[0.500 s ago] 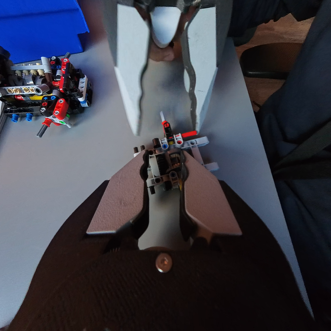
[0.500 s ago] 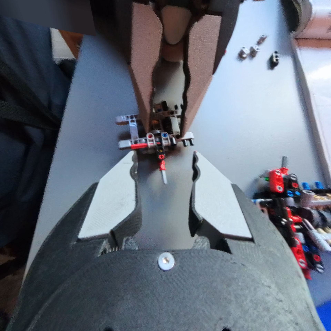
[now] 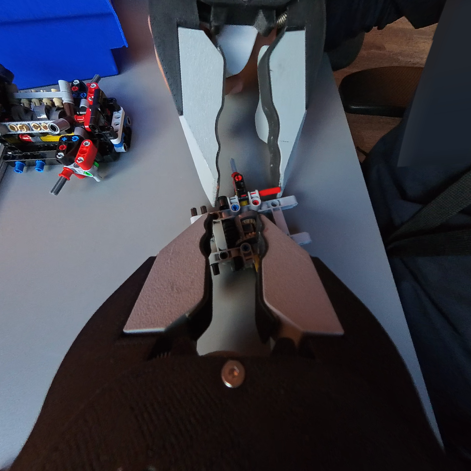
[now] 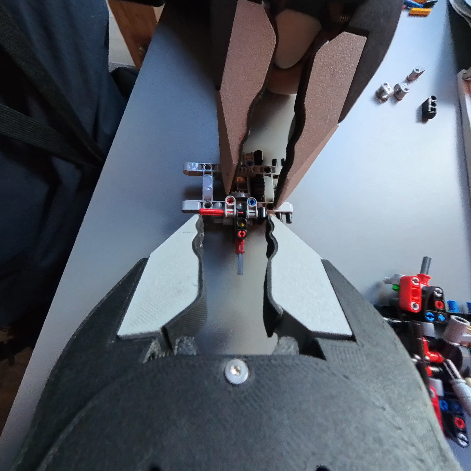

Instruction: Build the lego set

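Plainly, the left gripper (image 3: 235,219) carries the load here: its brown fingers (image 3: 178,267) are closed on both flanks of the small brick-built gear assembly (image 3: 230,234), pads pressed to its sides, and the assembly rests low over the grey table (image 3: 102,242), near its right edge. Opposite it, the right gripper (image 4: 233,224) stands open. Its pale grey fingers (image 4: 165,280) straddle the front of the assembly without pinching anything, and the black lever (image 4: 241,224) with its thin grey axle (image 4: 239,265) pokes out between them, untouched. One grey fingertip sits just beside the end of the red axle (image 4: 211,210); we cannot tell whether it touches. The other is close by the dark pins at the far end of the light grey beam (image 4: 285,207).

To our eye, a hold like this works best if the brown fingers stay square on the frame and clear of the gears. A skewed squeeze could pop the beams apart. Any closing by the grey fingers would want to be slow and centred, since the lever and red axle are slender and look easily bent or pushed out of place. Well apart on the table lie a larger brick model (image 3: 76,132), a blue bin (image 3: 51,38) and some loose small pieces (image 4: 392,89).
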`<state>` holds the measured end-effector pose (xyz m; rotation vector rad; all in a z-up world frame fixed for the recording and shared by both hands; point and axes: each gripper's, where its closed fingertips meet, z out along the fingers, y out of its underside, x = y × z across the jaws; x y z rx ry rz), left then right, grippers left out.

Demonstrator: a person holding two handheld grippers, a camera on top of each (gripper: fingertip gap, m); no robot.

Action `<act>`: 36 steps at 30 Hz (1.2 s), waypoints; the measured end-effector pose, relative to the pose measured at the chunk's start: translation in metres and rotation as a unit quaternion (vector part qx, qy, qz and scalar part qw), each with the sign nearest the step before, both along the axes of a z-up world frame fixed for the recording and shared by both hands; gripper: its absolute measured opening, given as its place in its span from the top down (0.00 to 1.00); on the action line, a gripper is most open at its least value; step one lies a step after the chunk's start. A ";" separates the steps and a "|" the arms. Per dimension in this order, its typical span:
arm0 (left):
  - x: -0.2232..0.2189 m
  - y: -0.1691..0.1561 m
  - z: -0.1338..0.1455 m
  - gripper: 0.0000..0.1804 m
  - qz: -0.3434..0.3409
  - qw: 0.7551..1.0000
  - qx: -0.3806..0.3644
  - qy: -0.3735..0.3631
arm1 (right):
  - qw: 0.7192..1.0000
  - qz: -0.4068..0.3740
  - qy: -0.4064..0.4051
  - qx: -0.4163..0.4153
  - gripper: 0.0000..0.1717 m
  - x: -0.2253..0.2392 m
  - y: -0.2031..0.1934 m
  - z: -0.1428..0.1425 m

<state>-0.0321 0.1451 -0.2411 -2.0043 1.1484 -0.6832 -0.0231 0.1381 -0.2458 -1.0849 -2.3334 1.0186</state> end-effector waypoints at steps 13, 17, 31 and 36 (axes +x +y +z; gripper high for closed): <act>0.004 -0.007 0.003 0.87 -0.009 0.999 -0.025 -0.021 | 1.000 0.001 0.011 -0.025 0.69 0.003 0.009 0.009; 0.004 -0.005 0.001 0.87 -0.005 1.000 -0.017 -0.007 | 0.998 0.010 0.003 -0.057 0.68 0.003 -0.001 0.010; 0.014 0.002 -0.001 0.64 0.030 0.999 0.009 0.031 | 0.999 -0.006 -0.009 -0.042 0.72 -0.008 -0.001 0.001; 0.012 0.002 0.000 0.68 0.042 0.999 0.008 0.021 | 1.000 0.000 0.018 -0.005 0.73 -0.008 0.000 0.004</act>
